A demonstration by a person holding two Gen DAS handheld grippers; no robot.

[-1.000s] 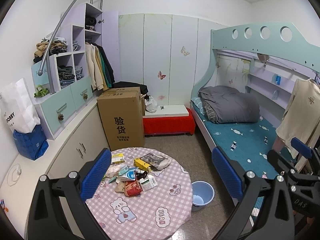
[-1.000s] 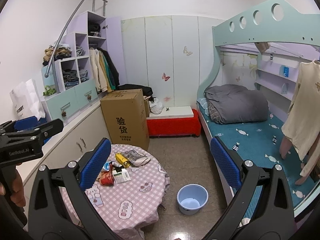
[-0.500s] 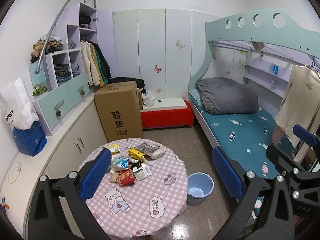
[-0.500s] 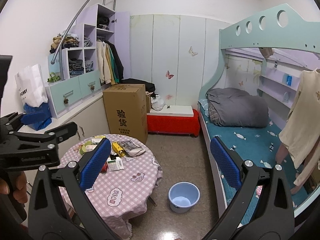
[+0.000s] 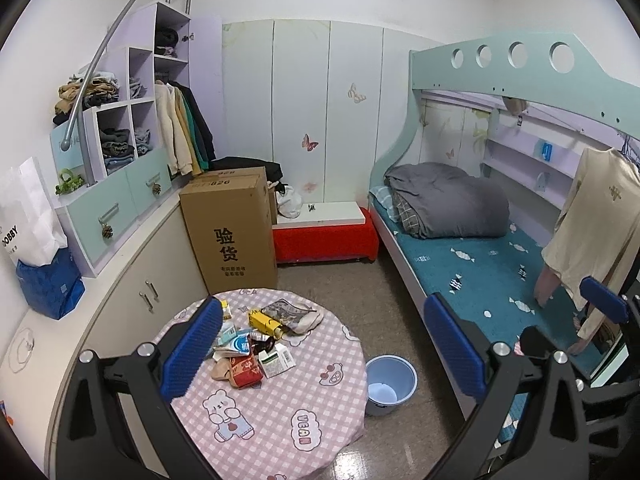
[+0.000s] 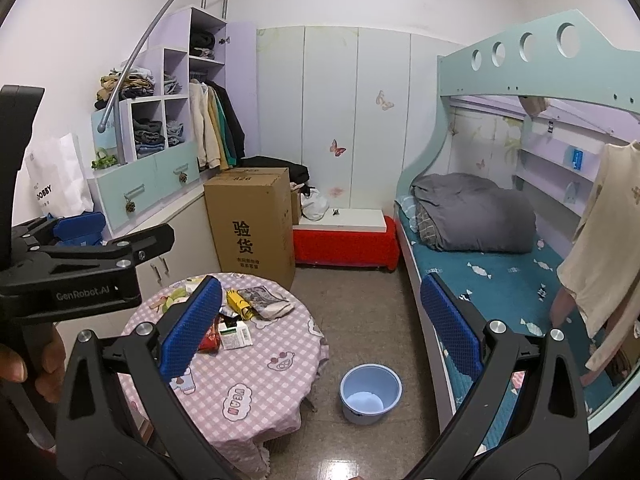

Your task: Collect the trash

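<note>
A pile of trash [image 5: 250, 346] lies on a round table with a pink checked cloth [image 5: 280, 412]: small cartons, wrappers, a yellow box [image 5: 264, 322] and a crumpled paper [image 5: 294, 314]. The pile also shows in the right wrist view [image 6: 234, 320]. A light blue bin [image 5: 390, 380] stands on the floor right of the table; it also shows in the right wrist view [image 6: 370, 392]. My left gripper [image 5: 320, 344] is open and empty, high above the table. My right gripper [image 6: 320, 320] is open and empty, to the right of the left one.
A tall cardboard box [image 5: 232, 228] stands behind the table, next to a red bench [image 5: 324, 236]. White cabinets [image 5: 152, 292] run along the left wall. A bunk bed with a teal mattress [image 5: 480, 268] fills the right side. A beige garment [image 5: 596, 224] hangs at the far right.
Both grippers have shifted a little; the table and bin sit slightly differently in both views. Both stay open and empty.
</note>
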